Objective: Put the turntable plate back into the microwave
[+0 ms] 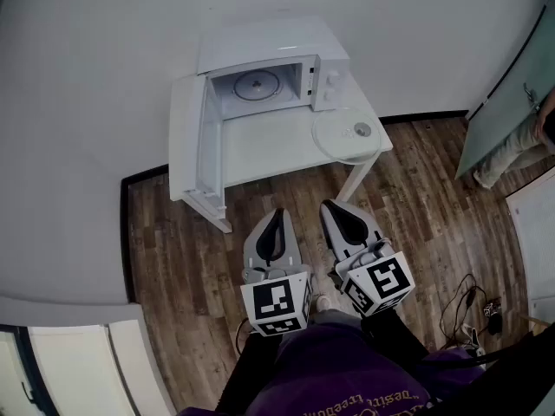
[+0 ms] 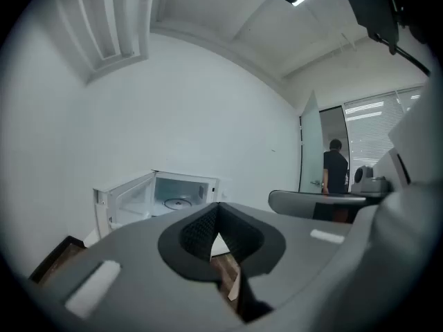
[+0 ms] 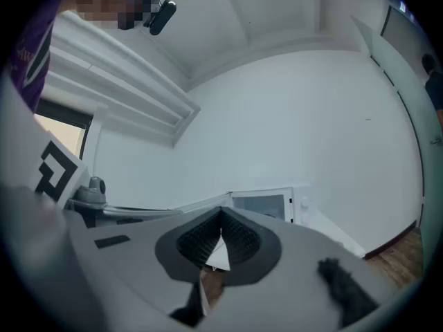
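Both hand-held grippers, left (image 1: 276, 219) and right (image 1: 334, 211), are closed on nothing; one should be opened before the round clear glass turntable plate (image 1: 345, 133) is approached.

1. White table (image 1: 260, 150) on wooden floor (image 1: 191, 267).
2. At the back of it: microwave (image 1: 329, 81), standing open.
3. At the front right corner: turntable plate (image 1: 334, 141), lying flat just in front of the microwave.
4. On the floor, well right of the table: loose cables (image 1: 468, 306).

White walls (image 1: 87, 76) meet a dark wood floor (image 1: 191, 293).
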Motion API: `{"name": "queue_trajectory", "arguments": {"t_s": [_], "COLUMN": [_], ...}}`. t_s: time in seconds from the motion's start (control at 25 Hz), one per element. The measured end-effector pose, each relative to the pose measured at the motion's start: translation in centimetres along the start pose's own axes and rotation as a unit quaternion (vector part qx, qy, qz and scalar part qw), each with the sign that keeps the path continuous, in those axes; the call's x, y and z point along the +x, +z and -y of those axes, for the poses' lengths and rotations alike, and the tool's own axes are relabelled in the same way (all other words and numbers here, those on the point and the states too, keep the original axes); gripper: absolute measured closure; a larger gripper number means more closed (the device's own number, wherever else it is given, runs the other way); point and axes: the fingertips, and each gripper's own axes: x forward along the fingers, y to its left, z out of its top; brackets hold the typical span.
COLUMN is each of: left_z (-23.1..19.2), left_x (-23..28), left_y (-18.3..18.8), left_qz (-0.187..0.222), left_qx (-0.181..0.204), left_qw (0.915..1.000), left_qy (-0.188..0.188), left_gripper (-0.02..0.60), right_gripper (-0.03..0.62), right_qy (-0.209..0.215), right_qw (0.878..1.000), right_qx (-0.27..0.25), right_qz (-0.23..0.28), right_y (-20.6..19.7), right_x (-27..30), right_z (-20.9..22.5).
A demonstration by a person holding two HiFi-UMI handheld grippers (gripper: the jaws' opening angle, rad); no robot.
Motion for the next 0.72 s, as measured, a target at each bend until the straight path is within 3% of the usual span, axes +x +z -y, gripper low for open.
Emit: {"name": "queue_trajectory", "arguments": {"t_s": [0.24,0.48,0.72], "left_z": [0.0,3.0,4.3], "left_x": [-0.2,1.9,6.9], "left_y": [-2.1,-2.9,-3.1], "left_qz": [-0.015,-0.014,-0.014], "left_qx": [-0.013,-0.014,0.000], "left_qw": [0.9996,0.9962,0.9977], "left_qy": [-0.020,-0.085,-0.066], "left_gripper": [0.578,0.577,0.577], "right_gripper": [0.588,0.588,0.588], "right_qy": [0.012,0.014,0.010], "right_qw": [1.000,1.000,1.000], "right_qx": [-0.001,0.008,0.019], "right_qz": [-0.012,-0.008,-0.007], "right_y": [-1.3,-2.0,-2.5], "right_x": [-0.2,-0.6,1.2], "right_z": [-1.3,0.7,5.9]}}
